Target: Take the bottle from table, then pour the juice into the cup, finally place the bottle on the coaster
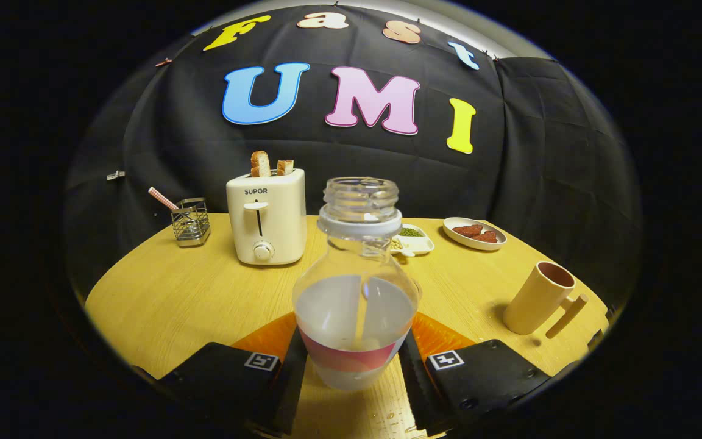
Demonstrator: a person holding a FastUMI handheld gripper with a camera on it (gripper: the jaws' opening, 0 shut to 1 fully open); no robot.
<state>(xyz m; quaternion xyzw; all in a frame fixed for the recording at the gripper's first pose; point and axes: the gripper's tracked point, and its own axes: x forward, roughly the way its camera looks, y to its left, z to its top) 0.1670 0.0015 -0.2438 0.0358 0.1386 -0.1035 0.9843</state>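
Gripper (pixel 354 366) fingers clamp bottle (pixel 356 305); cup (pixel 540 299) well apart.

Round wooden table (pixel 162 299) carries toaster (pixel 267 216), wire holder (pixel 191 222), divided dish (pixel 413 240), oval plate (pixel 474 233), tan cup (pixel 540 299), orange coaster (pixel 442 335).

Gripper (pixel 354 372) fingers press both sides of bottle (pixel 356 305).

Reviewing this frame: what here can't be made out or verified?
- Bottle base, gripper view: hidden between the gripper fingers, so whether it stands on the table is unclear.
- Coaster: an orange patch behind the bottle may be it, mostly covered by bottle and fingers.
- Cup contents: its opening faces away.
- Small dish: partly behind the bottle neck.
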